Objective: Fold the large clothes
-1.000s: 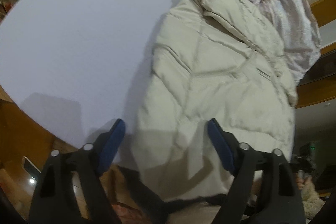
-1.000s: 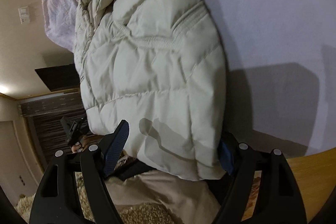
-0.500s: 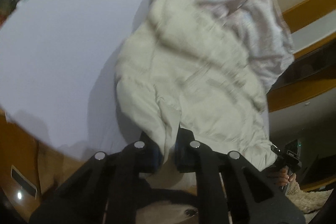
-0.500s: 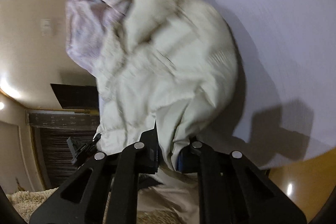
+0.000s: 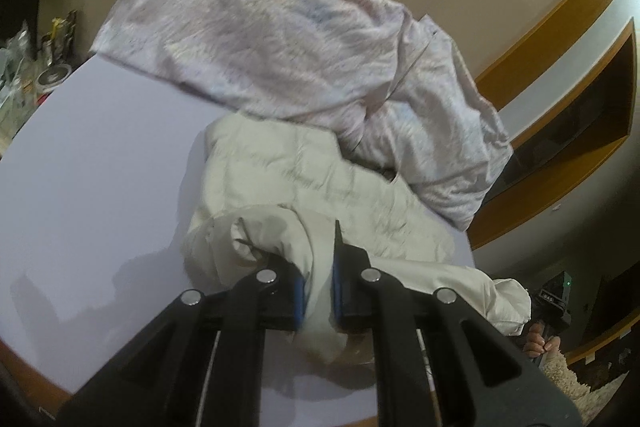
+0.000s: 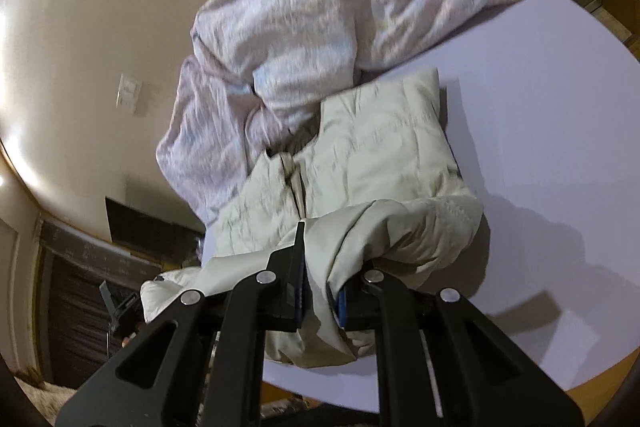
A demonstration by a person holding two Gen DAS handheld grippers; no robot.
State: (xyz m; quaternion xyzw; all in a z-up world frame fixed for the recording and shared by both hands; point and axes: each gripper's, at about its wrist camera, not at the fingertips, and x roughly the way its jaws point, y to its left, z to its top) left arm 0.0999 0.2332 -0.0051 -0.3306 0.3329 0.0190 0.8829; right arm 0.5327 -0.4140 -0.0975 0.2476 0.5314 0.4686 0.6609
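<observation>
left tool (image 5: 318, 293) is clenched on the near hem of the cream jacket (image 5: 320, 183), right tool (image 6: 320, 293) on the same hem at its other corner; both lift that edge off the white tabletop (image 5: 100, 187), the jacket's far part lying against the crumpled pink sheet (image 5: 280, 39)

One jacket (image 5: 320, 183), one quilt (image 5: 280, 39)
</observation>
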